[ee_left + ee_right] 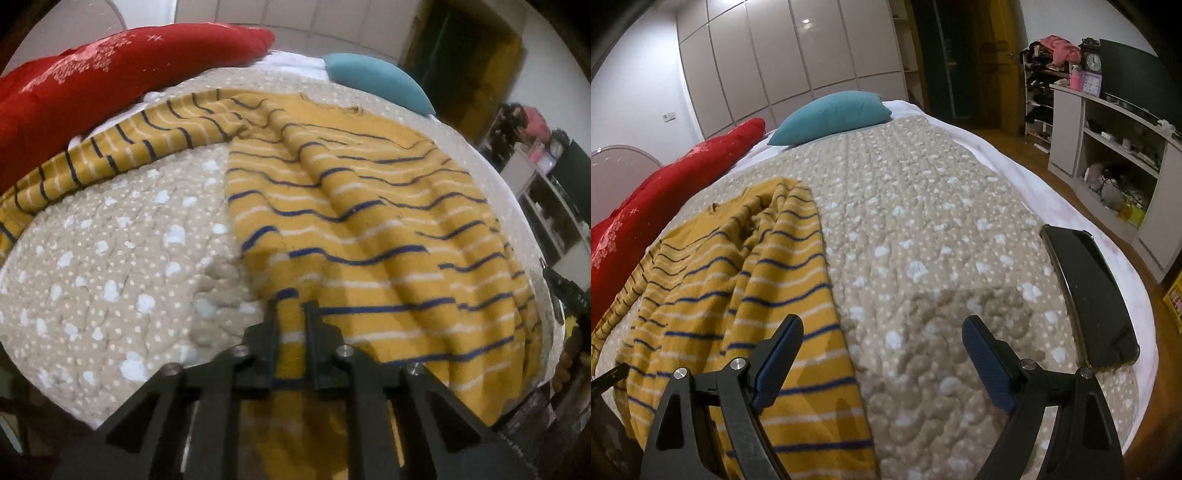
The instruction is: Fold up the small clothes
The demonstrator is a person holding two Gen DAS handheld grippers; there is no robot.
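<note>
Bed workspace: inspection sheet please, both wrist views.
Surface: beige dotted quilt over a white sheet, rumpled near the front.
Job's things: yellow striped top, spread out and creased, one sleeve stretched toward the red pillow.
Clutter: black phone at the quilt's right edge; teal pillow.
Grippers: left gripper shut on the top's hem; right gripper, jaws wide open, holding nothing.
Cables: nothing seen on the bed.
Surroundings: wardrobe doors, shelf unit with clock.

Left gripper: black angular linkage arms joined by silver screws. Right gripper: same black frame (blue ribbed pads fitted inside).
</note>
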